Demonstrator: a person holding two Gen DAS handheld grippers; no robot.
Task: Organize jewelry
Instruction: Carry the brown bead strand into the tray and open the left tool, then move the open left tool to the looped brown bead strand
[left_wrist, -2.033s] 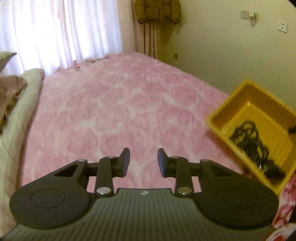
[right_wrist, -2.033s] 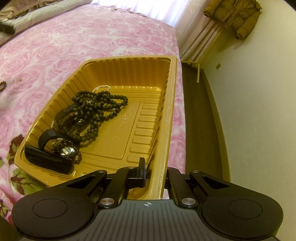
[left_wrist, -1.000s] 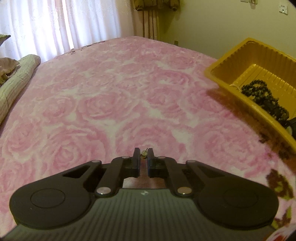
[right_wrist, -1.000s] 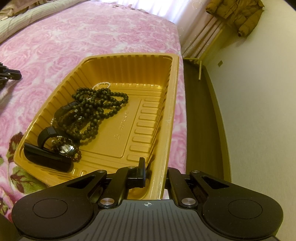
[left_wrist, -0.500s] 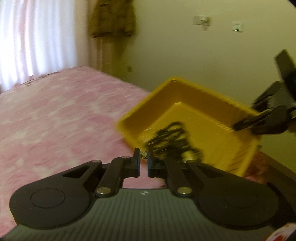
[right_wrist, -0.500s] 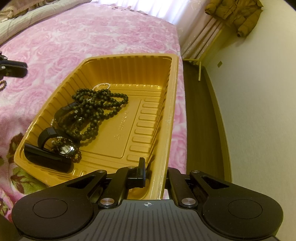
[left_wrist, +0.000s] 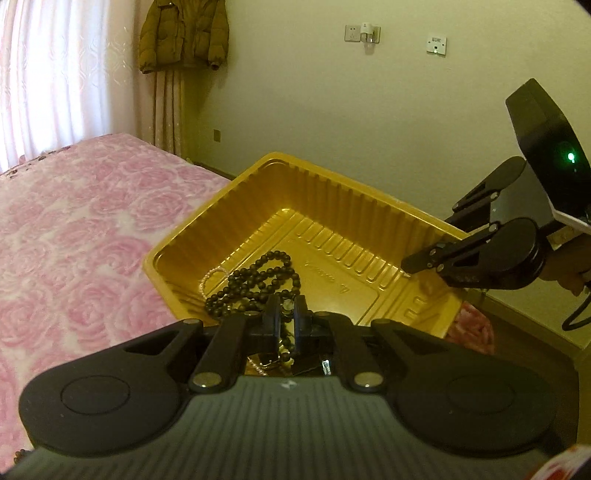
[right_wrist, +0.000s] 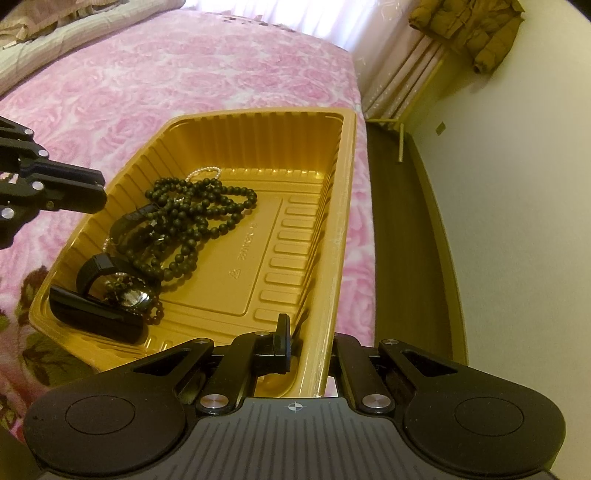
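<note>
A ribbed gold plastic tray (right_wrist: 343, 206) sat at the edge of a bed spread with a pink rose-patterned blanket (right_wrist: 155, 81), filling the centre of the right wrist view. The right gripper (right_wrist: 306, 343) at the bottom of that frame was clamped onto the tray's near rim, one finger inside the wall and the other outside it. Inside the tray, toward its left half, lay a tangle of black bead necklaces (right_wrist: 195, 218), a thin strand of small white beads (right_wrist: 203, 171) peeking out behind them, a dark-strapped wristwatch (right_wrist: 125, 291) and a long black clip-like piece (right_wrist: 96, 317) in the lower left corner.

In the left wrist view the left gripper (left_wrist: 285, 323) hung over the tray's near side at lower centre, jaws drawn nearly together; a small pale item (left_wrist: 287, 305) appeared to sit between the tips, though what it was could not be made out. At the right edge of the same frame, the right gripper, with a green light glowing on its housing, gripped the tray's far rim, and part of a hand (left_wrist: 569, 266) showed behind it. A mustard padded jacket (left_wrist: 181, 33) hung at upper left beside pale curtains (left_wrist: 55, 74).
</note>
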